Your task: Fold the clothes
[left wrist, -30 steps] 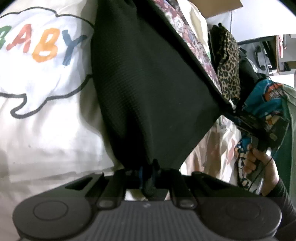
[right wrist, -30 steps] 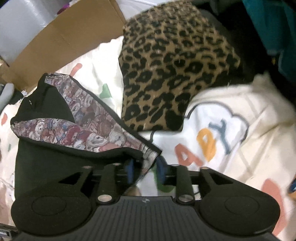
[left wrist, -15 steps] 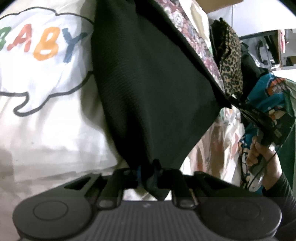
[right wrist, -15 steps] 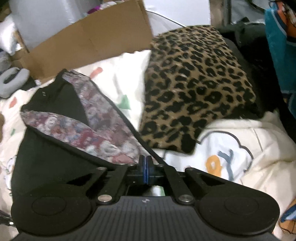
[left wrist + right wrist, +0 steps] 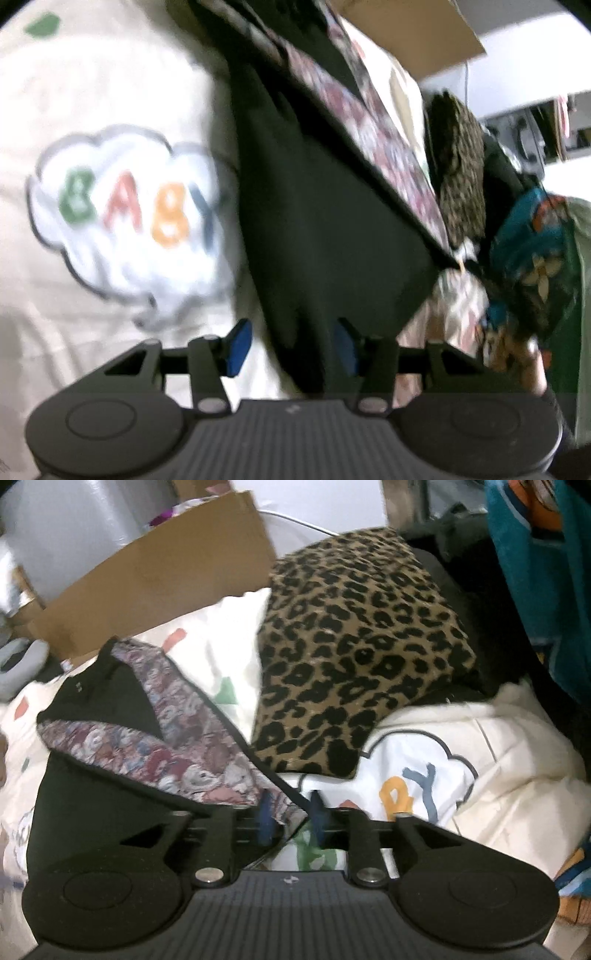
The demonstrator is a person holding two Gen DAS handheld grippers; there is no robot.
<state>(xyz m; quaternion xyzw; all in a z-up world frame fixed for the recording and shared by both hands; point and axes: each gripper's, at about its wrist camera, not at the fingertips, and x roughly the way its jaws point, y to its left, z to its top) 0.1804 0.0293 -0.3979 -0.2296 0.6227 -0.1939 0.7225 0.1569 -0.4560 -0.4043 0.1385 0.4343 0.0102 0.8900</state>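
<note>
A black knit garment with a floral patterned lining (image 5: 110,775) lies on the cream "BABY" printed blanket (image 5: 498,794), just beside a folded leopard-print cloth (image 5: 354,646). The left gripper (image 5: 291,347) is opening, its jaws wide, the garment's corner between them ungripped. The right gripper (image 5: 290,819) is opening narrowly around the lining edge.

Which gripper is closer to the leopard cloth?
Right. The right gripper sits just below the leopard cloth, by its lower edge. The left gripper is farther off, across the black garment from it.

black garment (image 5: 99,775), leopard-print cloth (image 5: 354,657), fingers (image 5: 266,821) opening
</note>
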